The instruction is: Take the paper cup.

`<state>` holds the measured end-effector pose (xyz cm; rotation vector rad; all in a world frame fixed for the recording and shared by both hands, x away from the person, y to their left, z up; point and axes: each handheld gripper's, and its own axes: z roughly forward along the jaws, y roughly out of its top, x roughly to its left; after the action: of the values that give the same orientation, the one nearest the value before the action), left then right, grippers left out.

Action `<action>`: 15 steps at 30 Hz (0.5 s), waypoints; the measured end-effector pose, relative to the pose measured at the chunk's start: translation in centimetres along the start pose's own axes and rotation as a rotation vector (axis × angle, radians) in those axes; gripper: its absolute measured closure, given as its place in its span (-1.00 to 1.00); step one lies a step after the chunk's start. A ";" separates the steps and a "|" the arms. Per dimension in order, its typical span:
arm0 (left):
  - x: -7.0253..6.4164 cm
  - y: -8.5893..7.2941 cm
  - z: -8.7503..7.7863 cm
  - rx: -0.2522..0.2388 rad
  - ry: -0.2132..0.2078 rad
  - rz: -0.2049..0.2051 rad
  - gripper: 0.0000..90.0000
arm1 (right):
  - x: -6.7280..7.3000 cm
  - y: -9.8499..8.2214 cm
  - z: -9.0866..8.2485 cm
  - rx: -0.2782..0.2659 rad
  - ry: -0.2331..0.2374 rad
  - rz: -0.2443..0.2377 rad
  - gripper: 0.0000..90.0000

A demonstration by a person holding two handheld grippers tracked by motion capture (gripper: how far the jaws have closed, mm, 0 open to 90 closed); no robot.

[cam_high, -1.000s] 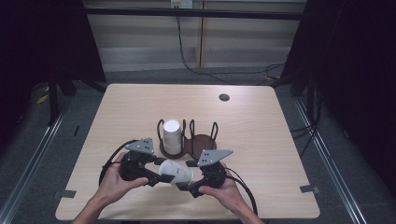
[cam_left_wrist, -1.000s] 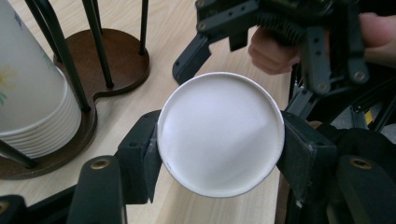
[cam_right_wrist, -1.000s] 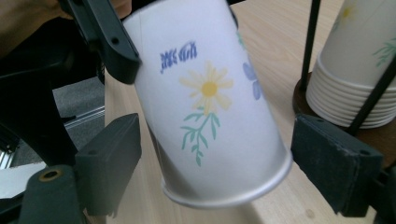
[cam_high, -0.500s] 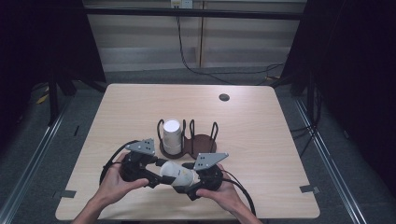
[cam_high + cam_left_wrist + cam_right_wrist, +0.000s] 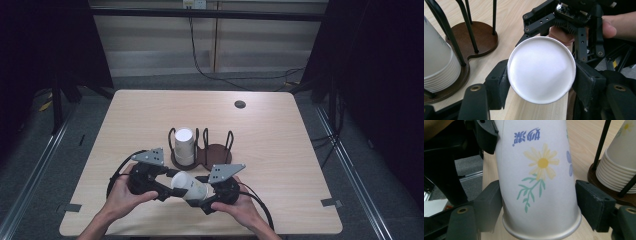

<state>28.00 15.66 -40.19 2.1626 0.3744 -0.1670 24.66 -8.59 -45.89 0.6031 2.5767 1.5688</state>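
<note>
A white paper cup (image 5: pixel 190 186) with a yellow flower print (image 5: pixel 536 170) lies level between my two grippers, just above the table's front edge. Its round base (image 5: pixel 541 67) faces my left gripper (image 5: pixel 172 184), whose pads lie against both sides of the cup; these jaws have just been opening a little. My right gripper (image 5: pixel 201 190) comes from the other side. Its jaws have just been closing, and they now press on the cup near its rolled rim (image 5: pixel 541 233).
A dark wooden cup holder (image 5: pixel 217 152) with black wire hoops stands just behind the grippers. Its left bay holds a stack of upturned paper cups (image 5: pixel 183 145). A small dark disc (image 5: pixel 240 104) lies far back on the light wooden table (image 5: pixel 280 140). Black cables trail from both grippers.
My right gripper's jaws have closed in on the cup's rim end. Both hands and the cup have stayed in the same place.
</note>
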 end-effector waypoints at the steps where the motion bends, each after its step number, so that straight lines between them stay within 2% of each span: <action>1: 0.0 0.0 0.0 0.000 0.002 0.000 -0.22 | 0.0 0.0 0.0 -0.001 0.000 0.001 -0.44; 4: 0.0 -0.1 0.2 -0.003 0.006 -0.005 -0.24 | -0.1 0.0 -0.2 -0.003 -0.001 0.005 -0.43; 8: -0.1 -0.1 0.3 -0.006 0.007 0.010 -0.36 | -0.2 0.0 -0.4 -0.005 0.000 0.014 -0.42; 15: 0.0 -0.2 0.2 -0.004 0.012 -0.004 -0.50 | -0.3 0.0 -0.6 -0.002 0.003 0.018 -0.41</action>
<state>27.90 15.64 -40.44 2.1601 0.3853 -0.1552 24.83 -9.17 -45.64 0.6257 2.5787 1.5788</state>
